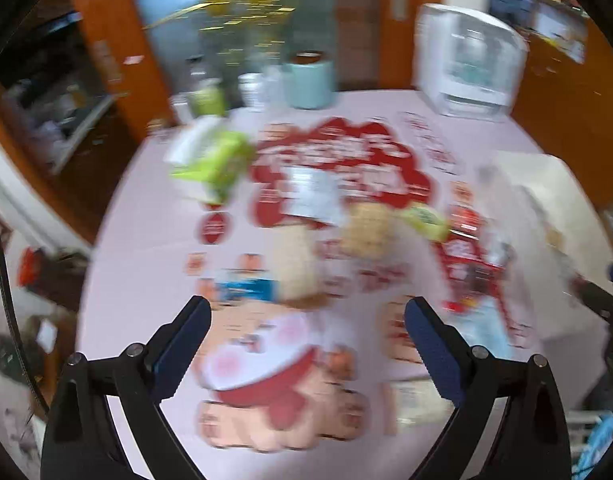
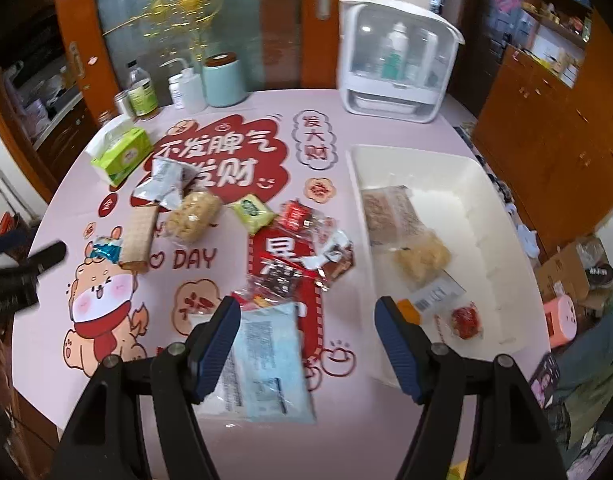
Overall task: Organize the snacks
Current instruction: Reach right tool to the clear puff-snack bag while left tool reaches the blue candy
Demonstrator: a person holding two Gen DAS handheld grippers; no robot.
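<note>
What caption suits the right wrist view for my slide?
Open right gripper above the light-blue packet; loose snacks beside white bin.

Snacks lie loose on the worktop (image 2: 226, 432), left of the bin.

The bin (image 2: 502, 280) sits at the right with several packets (image 2: 390, 208) in it. Left of it lie a flat packet (image 2: 262, 360) nearest, a heap of wrapped snacks (image 2: 302, 248) behind that, then a biscuit pack (image 2: 138, 236) and a tissue box (image 2: 122, 156) further left. Bottles (image 2: 142, 92), a canister (image 2: 224, 80) and a cabinet (image 2: 398, 60) stand along the far edge.
</note>
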